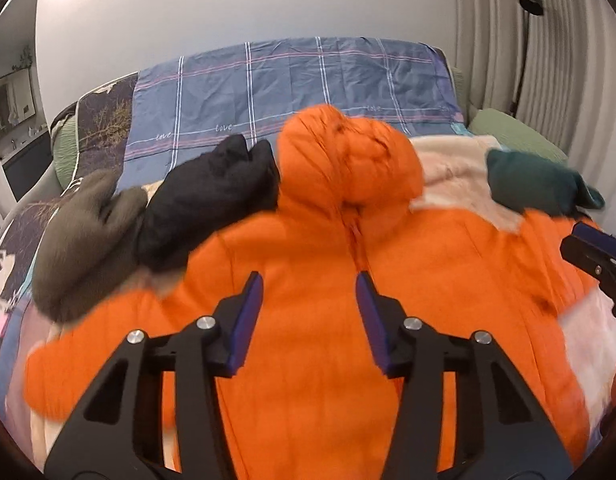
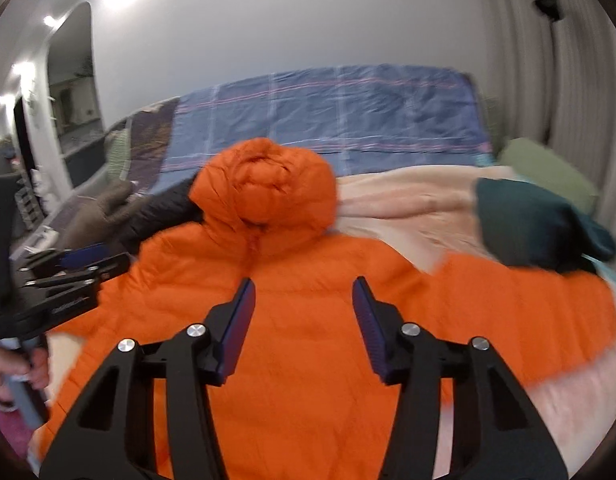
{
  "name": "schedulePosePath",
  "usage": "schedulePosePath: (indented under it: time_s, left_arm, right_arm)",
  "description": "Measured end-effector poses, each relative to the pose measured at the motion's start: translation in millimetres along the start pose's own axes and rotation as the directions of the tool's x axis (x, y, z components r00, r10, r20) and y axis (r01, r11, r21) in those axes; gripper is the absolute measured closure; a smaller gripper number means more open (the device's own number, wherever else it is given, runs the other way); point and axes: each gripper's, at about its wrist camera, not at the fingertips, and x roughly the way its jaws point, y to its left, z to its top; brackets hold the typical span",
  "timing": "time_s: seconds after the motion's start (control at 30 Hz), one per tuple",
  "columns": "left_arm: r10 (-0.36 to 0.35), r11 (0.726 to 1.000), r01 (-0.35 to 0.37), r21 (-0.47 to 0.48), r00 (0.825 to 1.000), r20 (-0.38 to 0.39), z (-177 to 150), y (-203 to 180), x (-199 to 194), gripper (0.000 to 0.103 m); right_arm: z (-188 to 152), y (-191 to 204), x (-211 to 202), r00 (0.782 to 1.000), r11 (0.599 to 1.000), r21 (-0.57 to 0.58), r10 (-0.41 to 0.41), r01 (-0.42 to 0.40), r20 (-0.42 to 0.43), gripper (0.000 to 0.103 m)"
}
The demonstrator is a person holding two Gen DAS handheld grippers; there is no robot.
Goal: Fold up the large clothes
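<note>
Left wrist view showed the orange hooded jacket [image 1: 308, 280] spread front-up on the bed, zip running down its middle, hood bunched at the far end. The left gripper [image 1: 309, 284] hung above the jacket's chest just left of the zip, its jaws partly spread with nothing between them. Left of the hood lay a black garment [image 1: 212, 200], and beyond that an olive-grey one [image 1: 84, 240]; right of the hood sat a dark green bundle [image 1: 535, 184] on a cream blanket [image 1: 451, 168]. The right gripper's tip showed at the jacket's right sleeve edge.

Right wrist view looked across the same jacket [image 2: 308, 340] from its right half. The right gripper [image 2: 304, 292] hovered over the chest below the hood, jaws half apart and holding nothing. The left gripper [image 2: 68, 276] appeared at the jacket's left shoulder, a hand [image 2: 12, 368] on its handle.

Folding had likely not begun. To do it well, I judged each gripper should pinch an outer sleeve edge rather than the puffy chest, catching both layers, then carry the sleeves inward toward the zip together, keeping clear of the neighbouring garments.
</note>
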Motion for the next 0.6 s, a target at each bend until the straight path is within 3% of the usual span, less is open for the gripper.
schedulePosePath:
  time_s: [0.1,0.17,0.27,0.33,0.4,0.53,0.6]
  left_arm:
    - [-0.01,1.0,0.01,-0.008,1.0,-0.013,42.8,13.2,39.2,0.049]
    - [-0.039,0.999,0.039,-0.024,0.999,-0.025,71.0,20.0,67.5,0.03]
    - [-0.086,0.993,0.082,-0.084,0.995,-0.046,102.3,30.6,105.9,0.022]
    - [-0.13,0.985,0.12,-0.122,0.989,-0.074,116.0,35.7,129.2,0.018]
    - [-0.148,0.98,0.133,-0.147,0.984,-0.101,127.8,40.1,154.5,0.018]
    - [-0.142,0.98,0.123,-0.159,0.984,-0.111,142.8,43.9,187.3,0.02]
    - [-0.172,0.976,0.153,-0.153,0.978,-0.117,146.8,41.5,198.9,0.044]
  right_arm:
    - [43.7,-9.9,48.4,0.998,0.999,0.002,0.041,-0.041,-0.047,0.049]
    - [66.3,-18.8,80.1,0.995,0.999,0.022,0.051,-0.049,-0.082,0.037]
    - [93.3,-39.8,136.9,0.985,0.992,0.102,0.091,-0.076,-0.148,0.031]
    - [101.6,-57.8,176.8,0.968,0.973,0.203,0.151,-0.109,-0.2,0.022]
    - [104.1,-73.1,210.8,0.952,0.948,0.298,0.191,-0.114,-0.24,0.02]
    - [109.4,-84.5,252.9,0.936,0.913,0.378,0.258,-0.155,-0.24,0.02]
    - [111.3,-82.7,257.7,0.934,0.898,0.398,0.288,-0.187,-0.213,0.025]
